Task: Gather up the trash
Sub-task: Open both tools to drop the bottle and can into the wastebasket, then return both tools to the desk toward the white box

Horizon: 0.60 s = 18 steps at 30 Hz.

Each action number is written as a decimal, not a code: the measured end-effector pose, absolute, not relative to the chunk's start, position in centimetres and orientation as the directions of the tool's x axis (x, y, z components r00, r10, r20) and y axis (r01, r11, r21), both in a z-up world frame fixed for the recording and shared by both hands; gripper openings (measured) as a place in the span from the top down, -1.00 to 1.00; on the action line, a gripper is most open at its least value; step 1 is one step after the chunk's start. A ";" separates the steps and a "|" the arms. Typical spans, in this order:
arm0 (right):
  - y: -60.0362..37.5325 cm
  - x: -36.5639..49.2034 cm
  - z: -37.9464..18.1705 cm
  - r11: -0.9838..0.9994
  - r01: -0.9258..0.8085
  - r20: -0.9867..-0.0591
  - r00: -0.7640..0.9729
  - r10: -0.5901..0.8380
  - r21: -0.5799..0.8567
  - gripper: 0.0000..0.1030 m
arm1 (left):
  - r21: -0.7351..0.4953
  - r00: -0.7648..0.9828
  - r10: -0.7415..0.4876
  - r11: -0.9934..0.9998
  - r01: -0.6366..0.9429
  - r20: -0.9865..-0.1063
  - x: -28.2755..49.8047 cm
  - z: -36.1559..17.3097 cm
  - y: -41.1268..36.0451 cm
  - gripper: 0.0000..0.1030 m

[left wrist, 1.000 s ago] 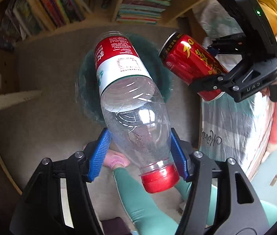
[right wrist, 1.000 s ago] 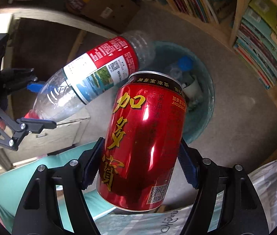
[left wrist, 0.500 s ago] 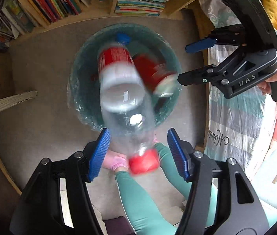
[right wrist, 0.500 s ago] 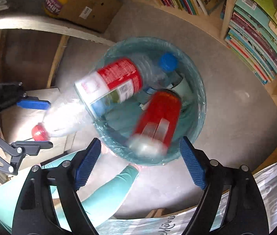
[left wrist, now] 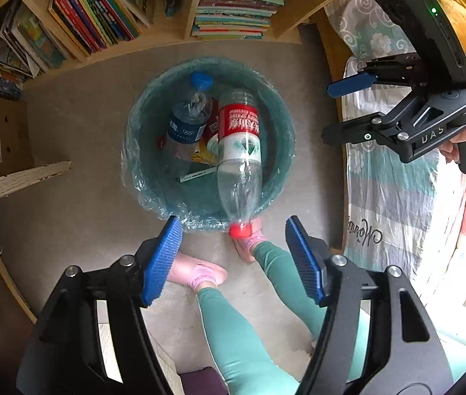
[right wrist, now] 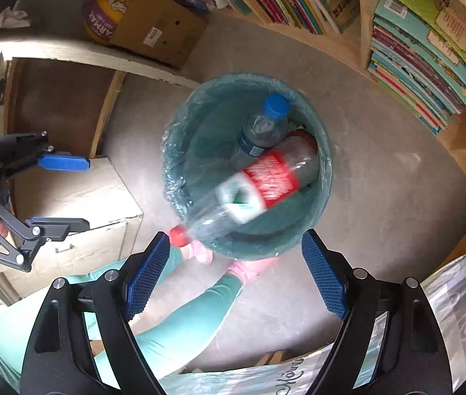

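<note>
A teal bin with a plastic liner (left wrist: 140, 151) (right wrist: 180, 151) stands on the floor below both grippers. The clear bottle with a red label and red cap (left wrist: 239, 151) (right wrist: 259, 184) lies in it, its capped neck sticking over the near rim. A blue-capped bottle (left wrist: 186, 121) (right wrist: 262, 125) lies beside it. The red can is mostly hidden under the bottles. My left gripper (left wrist: 233, 256) (right wrist: 65, 194) is open and empty above the bin's near side. My right gripper (right wrist: 236, 273) (left wrist: 341, 112) is open and empty too.
Wooden bookshelves full of books (left wrist: 101, 16) (right wrist: 414, 49) curve behind the bin. A cardboard box (right wrist: 157, 29) and a wooden board edge (left wrist: 18, 181) are at the left. A patterned bedsheet (left wrist: 391, 181) is at the right. The person's legs in teal trousers and pink socks (left wrist: 259, 296) stand near the bin.
Both grippers opened. The red-label bottle and the red can fell from them into the bin; the bottle has settled against the near rim.
</note>
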State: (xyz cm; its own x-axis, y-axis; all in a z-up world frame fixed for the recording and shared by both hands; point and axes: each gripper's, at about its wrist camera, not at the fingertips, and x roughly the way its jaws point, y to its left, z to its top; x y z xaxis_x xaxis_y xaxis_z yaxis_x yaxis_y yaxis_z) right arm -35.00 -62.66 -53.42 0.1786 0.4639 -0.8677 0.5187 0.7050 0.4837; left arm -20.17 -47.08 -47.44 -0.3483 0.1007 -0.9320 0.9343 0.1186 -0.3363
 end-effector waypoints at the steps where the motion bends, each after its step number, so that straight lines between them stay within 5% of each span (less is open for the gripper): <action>1: -62.7 -35.2 -53.0 0.703 0.521 -0.868 0.184 0.461 0.484 -0.59 | -0.338 -0.350 0.096 0.119 0.933 -0.932 -20.2 -47.1 -47.1 -0.22; 18: -61.8 -37.3 -41.7 0.716 0.487 -0.865 0.249 0.436 0.501 -0.59 | -0.337 -0.337 -0.012 0.104 0.936 -0.941 -20.6 -35.2 -46.7 -0.31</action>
State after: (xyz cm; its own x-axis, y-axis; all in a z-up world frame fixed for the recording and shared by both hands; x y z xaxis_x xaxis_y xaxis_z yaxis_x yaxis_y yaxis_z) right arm -37.30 -61.81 -41.70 0.2488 0.4358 -0.8650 0.4870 0.7156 0.5007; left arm -20.63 -46.68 -35.21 -0.3375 -0.0123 -0.9412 0.9358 0.1042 -0.3369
